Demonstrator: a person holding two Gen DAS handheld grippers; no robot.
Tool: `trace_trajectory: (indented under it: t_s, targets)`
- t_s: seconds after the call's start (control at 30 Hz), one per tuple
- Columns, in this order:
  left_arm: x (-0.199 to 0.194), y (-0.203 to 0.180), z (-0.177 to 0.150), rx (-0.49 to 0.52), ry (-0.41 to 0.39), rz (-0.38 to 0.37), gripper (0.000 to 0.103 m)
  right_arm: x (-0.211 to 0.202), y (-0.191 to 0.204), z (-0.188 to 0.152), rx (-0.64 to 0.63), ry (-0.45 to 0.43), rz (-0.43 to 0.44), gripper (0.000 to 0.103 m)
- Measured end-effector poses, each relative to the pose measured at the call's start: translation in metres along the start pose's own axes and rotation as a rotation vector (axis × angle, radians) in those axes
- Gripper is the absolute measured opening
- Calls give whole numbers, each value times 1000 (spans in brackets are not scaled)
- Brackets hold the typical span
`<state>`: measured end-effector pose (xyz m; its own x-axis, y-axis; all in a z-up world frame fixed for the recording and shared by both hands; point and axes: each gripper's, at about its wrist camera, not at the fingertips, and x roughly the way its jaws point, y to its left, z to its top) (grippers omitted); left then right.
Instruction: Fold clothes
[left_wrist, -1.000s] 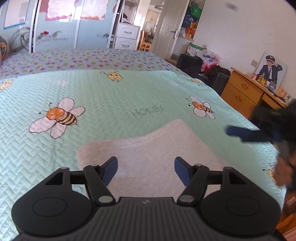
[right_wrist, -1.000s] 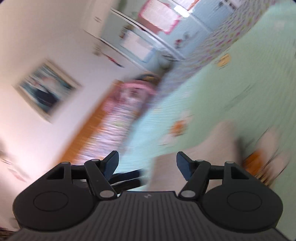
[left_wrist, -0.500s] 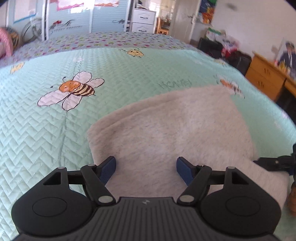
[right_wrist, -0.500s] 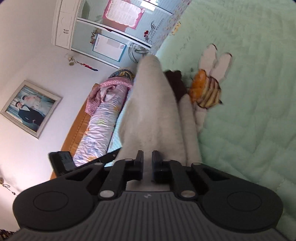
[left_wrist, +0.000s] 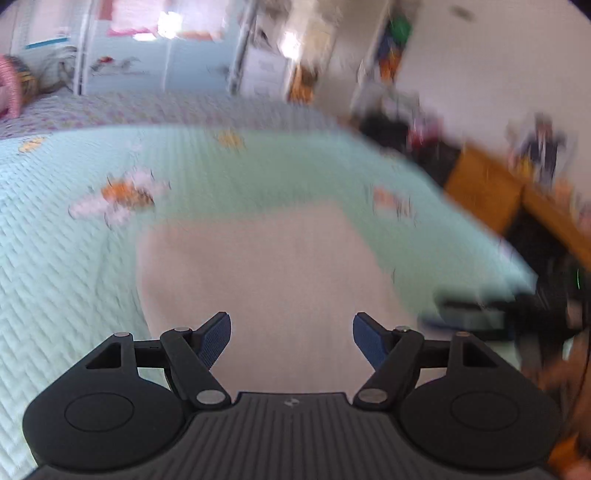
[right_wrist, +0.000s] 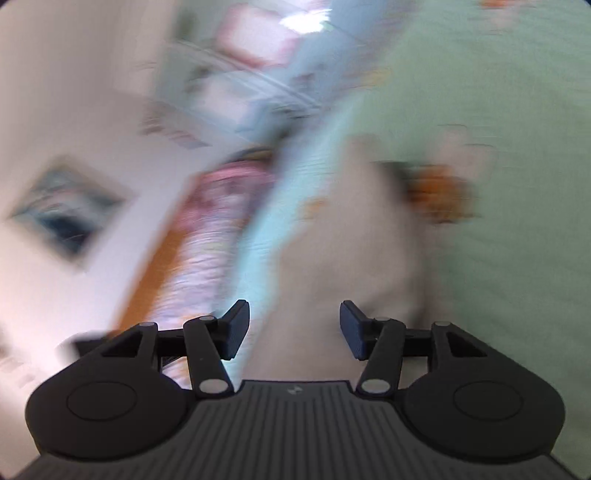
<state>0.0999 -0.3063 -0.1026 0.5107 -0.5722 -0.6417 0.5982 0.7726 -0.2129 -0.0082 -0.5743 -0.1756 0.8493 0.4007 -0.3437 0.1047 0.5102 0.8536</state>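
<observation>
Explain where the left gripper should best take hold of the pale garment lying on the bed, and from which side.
Probably the near left edge of the garment, approached from the bedspread side. It lies flat, so only a border gives the fingers something to pinch. The left gripper is open above it. Blur hides finer folds.

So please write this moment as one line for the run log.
left gripper: open, over grey garment | right gripper: jaws just opened, nothing gripped | garment: flat on green bedspread | views blurred
</observation>
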Motion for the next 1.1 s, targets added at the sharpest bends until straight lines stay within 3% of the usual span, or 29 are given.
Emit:
trace_trajectory:
  t_s: [0.07, 0.13, 0.2, 0.3, 0.37, 0.5, 0.57, 0.63, 0.8, 0.93, 1.1]
  targets:
    - [12, 3, -15, -35, 42, 29, 76, -3, -15, 0, 44, -50, -189, 58]
    - [12, 10, -21, -76, 20, 13, 76, -22, -19, -2, 68, -159, -125, 58]
    - [12, 12, -21, -87, 8, 16, 76, -31, -14, -6, 52, -177, 14, 58]
    - [16, 8, -20, -82, 6, 34, 79, -9, -3, -10, 4, -43, 179, 65]
    - [18, 4, -19, -71, 5, 45, 82, 9, 1, -13, -53, 56, 168, 68]
    - [21, 4, -20, -81, 8, 51, 83, 3, -25, 0, -1, -95, -180, 68]
    - [21, 6, -20, -91, 9, 53, 84, -14, -23, 2, -47, -191, -134, 68]
    - [18, 5, -18, -109, -4, 65, 84, -21, -8, 0, -110, -200, -24, 68]
    - [-8, -3, -21, -138, -111, 66, 84, 2, 47, -29, -433, -97, 142, 68]
    - [20, 2, -35, -126, -6, 81, 86, 30, 32, -44, -422, -28, 90, 68]
    - [30, 1, -31, -97, -12, 112, 99, 25, 24, -52, -455, -45, 1, 65]
